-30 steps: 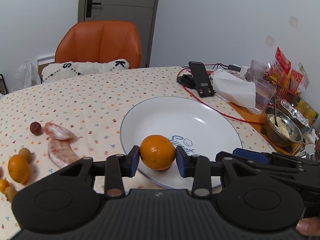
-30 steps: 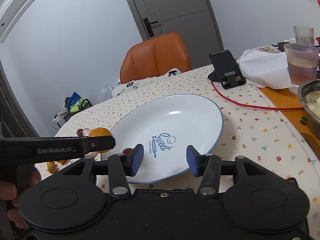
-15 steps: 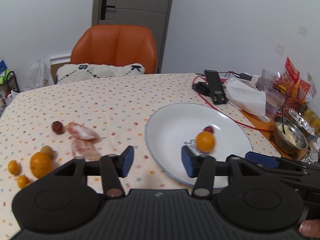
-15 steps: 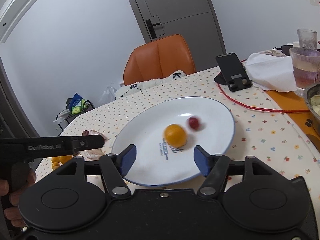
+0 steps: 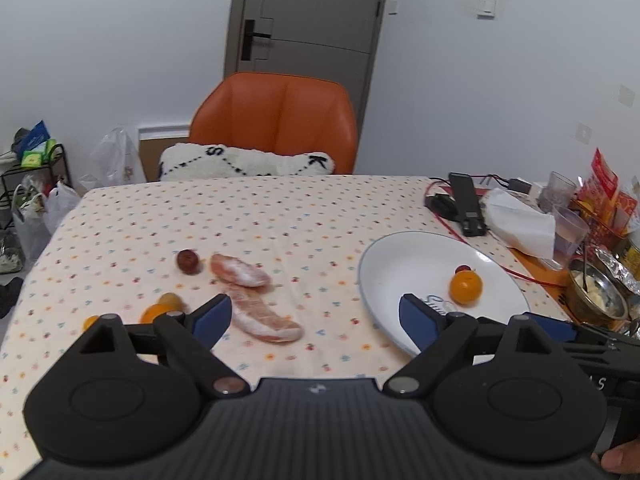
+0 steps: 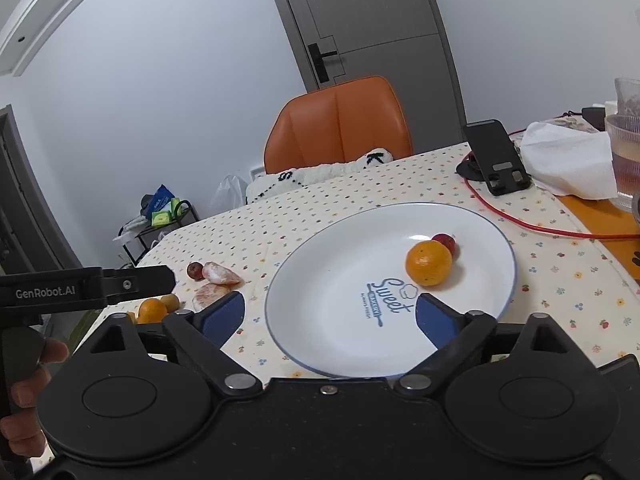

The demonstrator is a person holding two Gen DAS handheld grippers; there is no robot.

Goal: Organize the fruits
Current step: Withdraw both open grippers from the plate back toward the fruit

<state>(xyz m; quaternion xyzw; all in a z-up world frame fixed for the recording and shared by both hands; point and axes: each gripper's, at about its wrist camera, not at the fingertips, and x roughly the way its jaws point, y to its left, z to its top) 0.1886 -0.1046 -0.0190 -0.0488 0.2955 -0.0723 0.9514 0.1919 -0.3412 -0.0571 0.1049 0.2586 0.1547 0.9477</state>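
Both grippers, left [image 5: 314, 318] & right [image 6: 330, 318], have fingers spread wide, holding nothing. On the plate [image 6: 320, 344]: 1 orange [image 6: 428, 262], firm, round, rolls easily, so pinch across the middle; 1 red date [image 6: 445, 242] touching it. On the desk [image 5: 280, 216]: 2 soft pomelo segments [image 5: 262, 314] that bruise easily, 1 date [image 5: 187, 260], approx 3-4 small citrus [image 5: 157, 312], partly hidden

A white plate [image 6: 312, 320] sits on the dotted tablecloth [image 6: 320, 204], and on it an orange [image 6: 428, 262] touches a small red fruit [image 6: 445, 242] just behind it. The right gripper [image 6: 330, 314] hangs over the plate's near rim with its blue-padded fingers [image 6: 222, 316] spread wide and nothing between them. To the left, beside the left gripper [image 6: 154, 278], lie two peeled fruit pieces [image 6: 218, 280], a dark red fruit [image 6: 195, 270] and another orange [image 6: 152, 310].
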